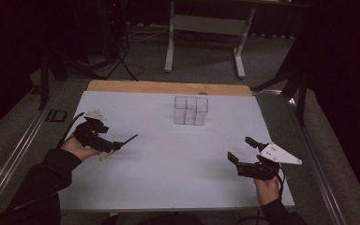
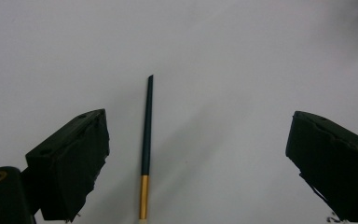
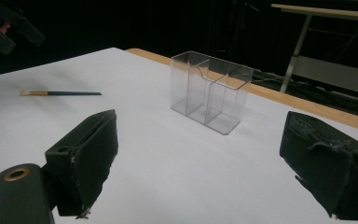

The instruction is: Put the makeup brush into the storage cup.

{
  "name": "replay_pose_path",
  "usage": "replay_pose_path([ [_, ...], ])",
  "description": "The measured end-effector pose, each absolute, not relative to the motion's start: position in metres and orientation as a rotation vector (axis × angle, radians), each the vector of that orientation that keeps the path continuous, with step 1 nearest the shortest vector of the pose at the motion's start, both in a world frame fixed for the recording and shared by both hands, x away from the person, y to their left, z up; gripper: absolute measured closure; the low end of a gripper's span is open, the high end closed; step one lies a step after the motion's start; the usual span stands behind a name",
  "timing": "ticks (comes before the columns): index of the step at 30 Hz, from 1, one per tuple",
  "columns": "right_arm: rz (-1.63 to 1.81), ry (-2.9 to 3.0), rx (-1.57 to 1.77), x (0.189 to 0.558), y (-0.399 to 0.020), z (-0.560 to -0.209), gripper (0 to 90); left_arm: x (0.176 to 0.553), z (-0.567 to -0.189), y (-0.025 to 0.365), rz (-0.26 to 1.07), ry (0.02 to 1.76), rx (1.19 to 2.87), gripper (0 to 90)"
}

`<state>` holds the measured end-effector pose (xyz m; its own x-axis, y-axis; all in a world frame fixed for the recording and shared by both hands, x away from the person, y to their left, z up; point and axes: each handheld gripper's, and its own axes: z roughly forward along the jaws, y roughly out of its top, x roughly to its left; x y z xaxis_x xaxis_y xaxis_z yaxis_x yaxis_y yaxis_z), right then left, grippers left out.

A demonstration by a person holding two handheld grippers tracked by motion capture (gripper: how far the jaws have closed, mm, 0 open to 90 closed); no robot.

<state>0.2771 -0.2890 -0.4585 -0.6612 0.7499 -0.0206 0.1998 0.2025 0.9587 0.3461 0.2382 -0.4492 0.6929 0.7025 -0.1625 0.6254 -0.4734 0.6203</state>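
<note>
We hold the left gripper [image 1: 122,143] just over the brush [image 2: 146,154], which lies flat on the white bench [image 1: 168,178] between its wide-apart fingers, not yet gripped, while the right gripper [image 1: 243,150] waits open and the clear organizer [image 1: 191,111] stands empty.

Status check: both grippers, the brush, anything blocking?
Left gripper open, jaws astride the brush, not pinching it. Right gripper open, empty. Brush flat on the white table. Clear organizer far off, nothing blocking.

Black sleeves; black tongs [image 1: 242,149] bearing a grey three-cornered plate [image 1: 280,154] with small screw holes.
</note>
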Motion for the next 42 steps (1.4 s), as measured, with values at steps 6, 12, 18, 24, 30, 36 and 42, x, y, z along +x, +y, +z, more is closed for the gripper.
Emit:
replay_pose_path([
  [6, 1.477, 1.99, 0.881, 0.278, -0.29, -0.459, 11.1, 0.35, -0.456, 0.238, 0.126, 1.012, 2.271, 16.5],
  [12, 1.476, 1.993, 0.88, 0.278, -0.289, -0.459, 11.1, 0.356, -0.465, 0.239, 0.103, 1.036, 2.316, 23.1],
  [18, 1.477, 1.995, 0.879, 0.278, -0.288, -0.459, 11.1, 0.363, -0.474, 0.24, 0.103, 1.084, 2.372, 31.7],
  [24, 1.475, 2.003, 0.881, 0.279, -0.288, -0.46, 11.1, 0.369, -0.481, 0.237, 0.068, 1.11, 2.424, 42.0],
  [30, 1.475, 2.005, 0.875, 0.279, -0.287, -0.46, 11.1, 0.376, -0.488, 0.236, 0.056, 1.151, 2.446, 48.9],
  [36, 1.476, 2.008, 0.877, 0.279, -0.287, -0.46, 11.1, 0.381, -0.493, 0.232, 0.044, 1.157, 2.499, 55.7],
  [42, 1.478, 2.011, 0.878, 0.28, -0.287, -0.461, 11.1, 0.385, -0.499, 0.228, 0.046, 1.168, 2.539, 61.6],
])
